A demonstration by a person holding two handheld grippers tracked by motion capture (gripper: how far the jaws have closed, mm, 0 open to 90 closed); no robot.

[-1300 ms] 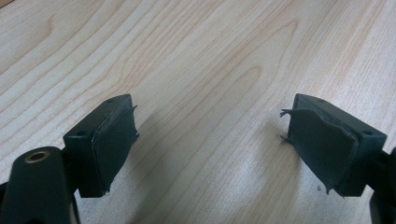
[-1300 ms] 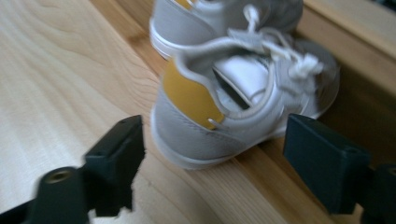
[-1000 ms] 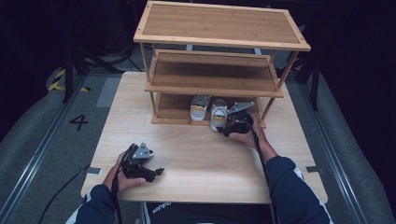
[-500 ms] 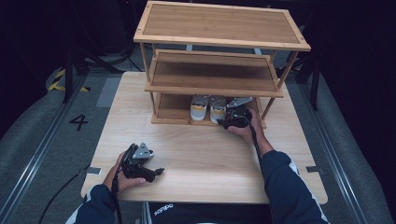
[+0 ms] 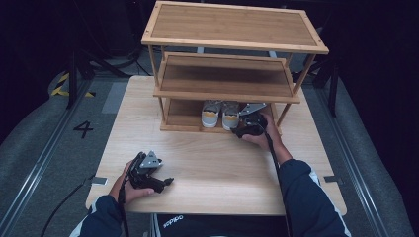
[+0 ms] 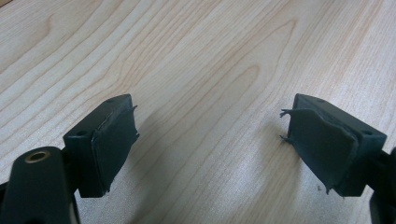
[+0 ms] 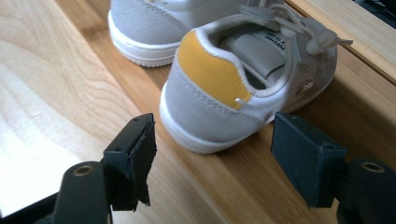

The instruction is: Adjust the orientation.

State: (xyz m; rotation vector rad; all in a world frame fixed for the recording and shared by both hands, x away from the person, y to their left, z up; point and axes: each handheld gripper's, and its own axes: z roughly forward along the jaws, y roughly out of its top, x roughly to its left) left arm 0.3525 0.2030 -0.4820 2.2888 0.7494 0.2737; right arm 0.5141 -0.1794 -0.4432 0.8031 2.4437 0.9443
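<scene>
Two small grey shoes with yellow heel patches stand side by side on the bottom shelf of a bamboo rack [image 5: 222, 91]. My right gripper [image 5: 239, 130] [image 7: 215, 144] is at the shelf's front edge, right behind the right shoe [image 5: 230, 114] [image 7: 224, 93]. Its jaws have just been opening. The shoe's heel sits just ahead of the gap and the pads [image 7: 140, 154] do not touch it. The left shoe [image 5: 211, 113] [image 7: 149, 23] stands beside it. My left gripper [image 5: 167, 181] [image 6: 210, 135] rests open on the table [image 5: 217, 168] near the front left, with nothing between its jaws.
The rack has three tiers, and the top shelf [image 5: 232, 24] and middle shelf are bare. A rack post [image 5: 284, 113] stands just right of my right hand. Bare table lies between the rack and the front edge. Dark floor surrounds the table.
My right gripper has shifted slightly toward the rack, and the right shoe now sits a little further in, level with the left one. My left gripper has kept still.
</scene>
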